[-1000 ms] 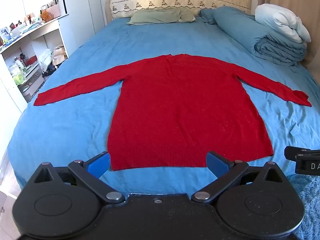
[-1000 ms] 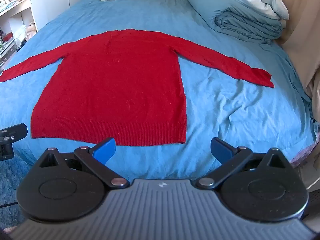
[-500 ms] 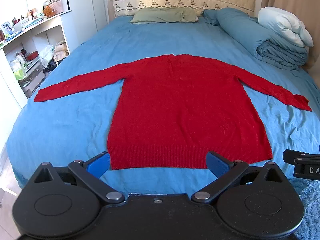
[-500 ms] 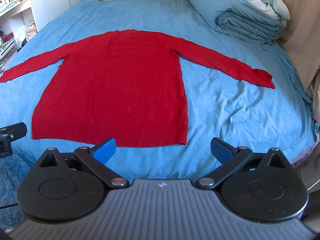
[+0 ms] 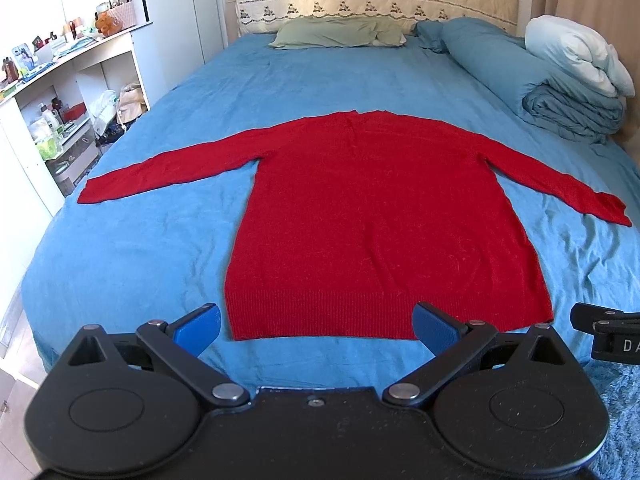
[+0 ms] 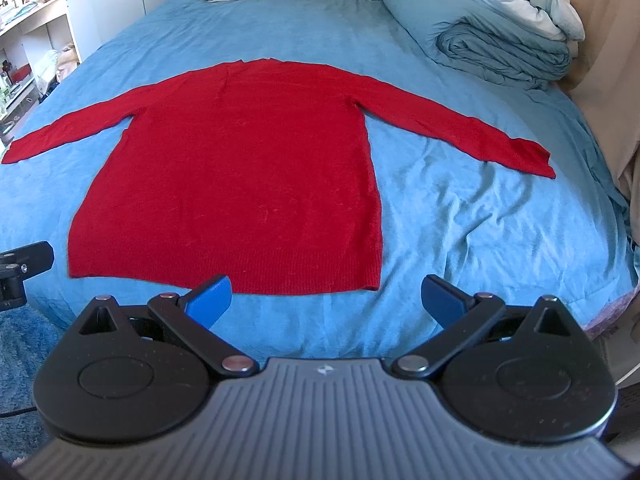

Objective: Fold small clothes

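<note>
Both hand-held grippers, left [image 5: 316, 322] & right [image 6: 326, 296], rose slightly, splayed wide, seemingly hovering before sweater [image 5: 376, 216] hem.

White letters "DA" on the right gripper [image 5: 612, 336] body, at your left wrist frame's right edge, text cut off there

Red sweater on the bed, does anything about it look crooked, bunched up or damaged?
Nothing stands out. The red sweater lies flat on the blue bedsheet, both sleeves spread outward, hem straight. Only the cuff on the duvet side looks slightly rumpled.
</note>
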The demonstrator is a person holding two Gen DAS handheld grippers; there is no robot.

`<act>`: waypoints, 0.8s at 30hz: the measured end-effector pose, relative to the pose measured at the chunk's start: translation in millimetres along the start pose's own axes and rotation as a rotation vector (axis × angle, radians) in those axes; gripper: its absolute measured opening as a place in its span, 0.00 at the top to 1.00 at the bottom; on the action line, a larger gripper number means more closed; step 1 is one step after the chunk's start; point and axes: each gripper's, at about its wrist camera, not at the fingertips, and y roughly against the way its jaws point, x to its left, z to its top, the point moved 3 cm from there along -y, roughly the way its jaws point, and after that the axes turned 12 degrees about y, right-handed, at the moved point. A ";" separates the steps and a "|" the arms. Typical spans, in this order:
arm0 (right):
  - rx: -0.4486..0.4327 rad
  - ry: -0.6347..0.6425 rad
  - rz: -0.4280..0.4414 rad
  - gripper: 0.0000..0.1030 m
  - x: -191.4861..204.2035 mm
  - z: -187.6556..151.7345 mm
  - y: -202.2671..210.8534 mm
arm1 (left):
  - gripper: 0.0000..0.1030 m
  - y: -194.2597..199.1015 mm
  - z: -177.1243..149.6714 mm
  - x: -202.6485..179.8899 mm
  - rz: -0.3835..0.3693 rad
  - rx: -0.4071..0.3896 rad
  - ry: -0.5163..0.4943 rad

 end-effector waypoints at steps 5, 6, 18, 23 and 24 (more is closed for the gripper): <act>0.000 0.000 0.000 0.00 0.3 -0.1 0.1 | 0.00 0.7 0.0 0.8 -0.004 -0.003 0.002; -0.001 0.000 -0.001 0.00 0.4 -0.2 0.1 | 0.00 0.7 0.0 0.8 -0.004 -0.002 0.002; 0.000 -0.001 -0.001 0.00 0.1 -0.6 0.5 | 0.00 0.6 1.2 -0.2 -0.003 0.002 -0.003; 0.000 -0.001 0.001 0.00 0.0 -1.1 0.7 | 0.00 0.7 0.9 -1.5 -0.006 0.002 -0.006; 0.000 -0.001 0.000 0.00 0.1 -1.1 0.7 | 0.00 0.8 0.9 -1.8 -0.006 0.001 -0.008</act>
